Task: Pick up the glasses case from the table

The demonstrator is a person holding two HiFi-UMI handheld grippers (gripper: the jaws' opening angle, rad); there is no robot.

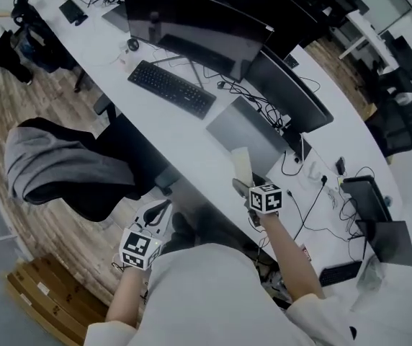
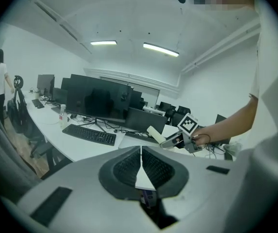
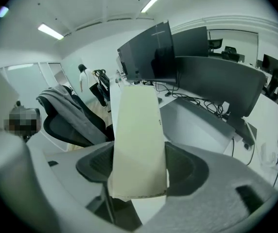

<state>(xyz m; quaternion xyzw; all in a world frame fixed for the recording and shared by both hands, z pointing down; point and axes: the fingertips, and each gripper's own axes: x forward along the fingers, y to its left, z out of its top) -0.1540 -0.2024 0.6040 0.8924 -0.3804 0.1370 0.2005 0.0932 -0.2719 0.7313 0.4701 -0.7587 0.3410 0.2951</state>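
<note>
The glasses case is a long cream-coloured case, held above the white desk in front of a closed grey laptop. My right gripper is shut on its near end. In the right gripper view the case sticks out upright between the two dark pads, which press on its sides. The left gripper view shows the case off the desk in the right gripper. My left gripper hangs low beside the desk's near edge, shut, its pads meeting with nothing between them.
A closed grey laptop lies just beyond the case, with a black keyboard and dark monitors further left. Cables trail over the desk's right part. An office chair with a grey jacket stands at the left.
</note>
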